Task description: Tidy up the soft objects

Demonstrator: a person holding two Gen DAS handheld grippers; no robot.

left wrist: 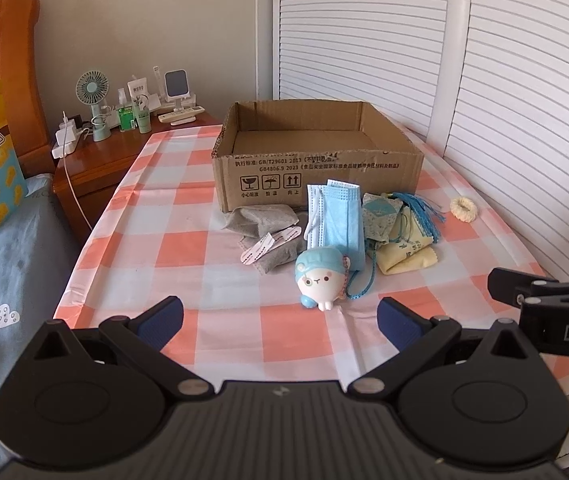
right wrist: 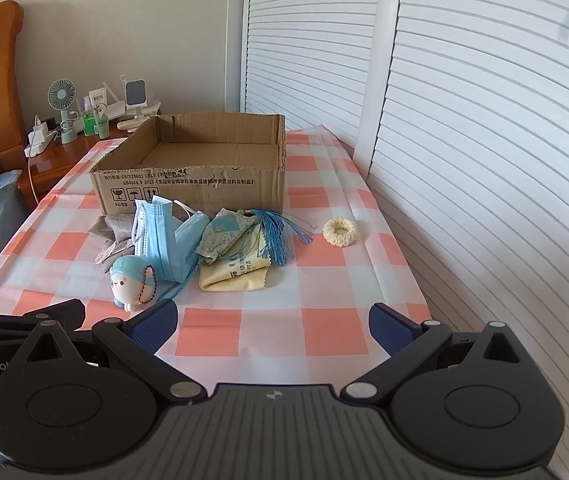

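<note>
An open cardboard box (left wrist: 316, 168) (right wrist: 192, 184) stands empty on the checked tablecloth. In front of it lies a pile: grey socks (left wrist: 260, 224) (right wrist: 110, 226), blue face masks (left wrist: 340, 220) (right wrist: 164, 236), a patterned pouch with a blue tassel (left wrist: 384, 212) (right wrist: 228, 232), a yellow cloth (left wrist: 404, 252) (right wrist: 236, 272) and a small blue-capped plush toy (left wrist: 322, 276) (right wrist: 134, 280). A cream scrunchie (left wrist: 464, 209) (right wrist: 339, 232) lies apart to the right. My left gripper (left wrist: 280, 320) is open, just short of the plush. My right gripper (right wrist: 272, 320) is open over bare cloth.
A wooden nightstand (left wrist: 96, 160) at the back left carries a small fan, bottles and chargers. A bed with an orange headboard (left wrist: 0, 80) lies to the left. White louvred doors (right wrist: 464, 120) run along the table's right side.
</note>
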